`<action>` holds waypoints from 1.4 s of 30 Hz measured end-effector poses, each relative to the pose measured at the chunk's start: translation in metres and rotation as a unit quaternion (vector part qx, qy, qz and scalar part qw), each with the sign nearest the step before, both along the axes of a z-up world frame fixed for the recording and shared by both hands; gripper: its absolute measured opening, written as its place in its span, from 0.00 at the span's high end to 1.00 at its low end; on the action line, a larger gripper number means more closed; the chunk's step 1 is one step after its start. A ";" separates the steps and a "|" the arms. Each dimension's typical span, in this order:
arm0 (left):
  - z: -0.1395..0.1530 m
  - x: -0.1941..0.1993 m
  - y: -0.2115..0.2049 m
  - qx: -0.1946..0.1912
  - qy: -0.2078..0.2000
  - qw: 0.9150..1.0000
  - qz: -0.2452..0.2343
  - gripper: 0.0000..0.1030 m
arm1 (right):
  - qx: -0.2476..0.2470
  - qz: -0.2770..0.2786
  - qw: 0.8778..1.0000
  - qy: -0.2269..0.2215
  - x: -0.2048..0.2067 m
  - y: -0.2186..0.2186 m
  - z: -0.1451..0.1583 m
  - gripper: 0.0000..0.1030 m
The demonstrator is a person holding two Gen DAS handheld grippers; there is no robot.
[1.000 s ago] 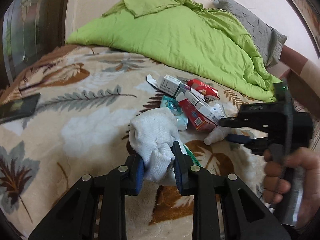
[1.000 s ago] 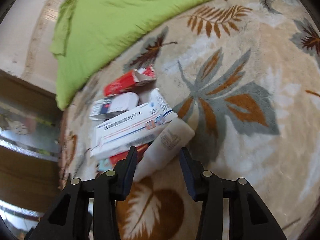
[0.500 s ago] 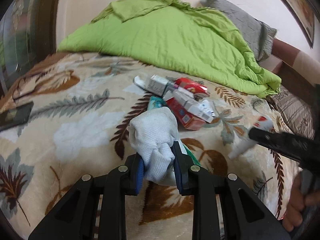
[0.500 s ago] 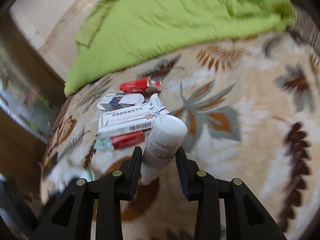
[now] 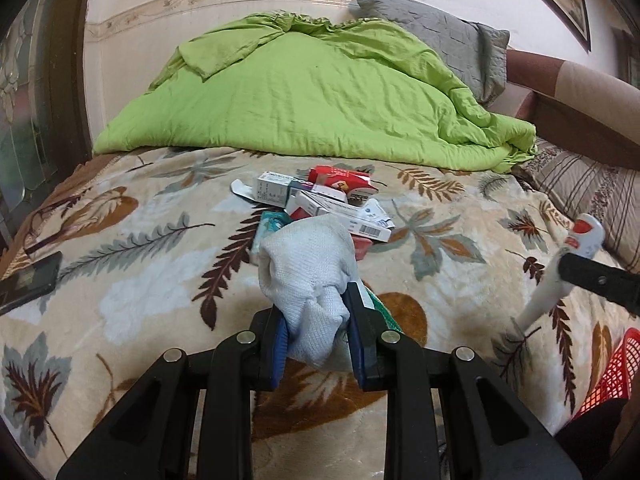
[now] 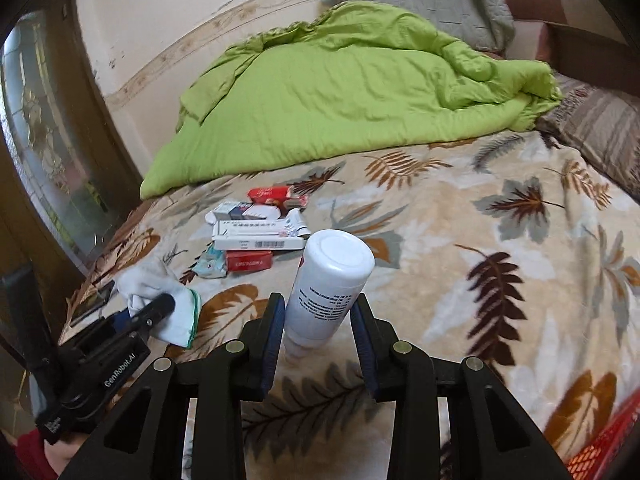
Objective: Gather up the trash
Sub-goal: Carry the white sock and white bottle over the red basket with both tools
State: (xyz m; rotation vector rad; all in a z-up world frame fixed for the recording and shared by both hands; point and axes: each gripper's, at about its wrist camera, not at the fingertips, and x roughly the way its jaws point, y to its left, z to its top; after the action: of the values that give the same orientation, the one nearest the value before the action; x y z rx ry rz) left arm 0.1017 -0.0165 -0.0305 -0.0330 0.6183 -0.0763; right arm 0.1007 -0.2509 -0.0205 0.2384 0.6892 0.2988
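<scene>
While the left claw [image 5: 318, 330] pinches a white sock [image 5: 308, 264], the right claw [image 6: 318, 326] (just closing) grips the tube [image 6: 330, 280], now lifted off the bed [image 6: 480, 280], cap pointing away.

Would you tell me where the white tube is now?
The white tube is clamped in the right gripper, lifted above the leaf-print blanket, right of the carton pile.

The left gripper [image 5: 318, 332] points down at the bed, its jaws clamped tight on a white cloth [image 5: 308, 276]. The right gripper [image 6: 319, 332], at its 3 o'clock, tilts down too; its jaws have just been closing and now pinch a white tube [image 6: 330, 280], lifted clear.
</scene>
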 end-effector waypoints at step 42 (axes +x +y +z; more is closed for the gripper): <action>-0.009 0.000 -0.019 0.023 0.000 0.999 -0.033 0.76 | -0.044 -0.116 0.992 -0.029 -0.117 -0.044 0.106 0.65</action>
State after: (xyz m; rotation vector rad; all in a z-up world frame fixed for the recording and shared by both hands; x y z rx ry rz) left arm 0.1019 -0.0355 -0.0395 0.0321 0.6206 -0.1262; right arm -0.0161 -0.2949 0.0851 0.2215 0.6092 0.0526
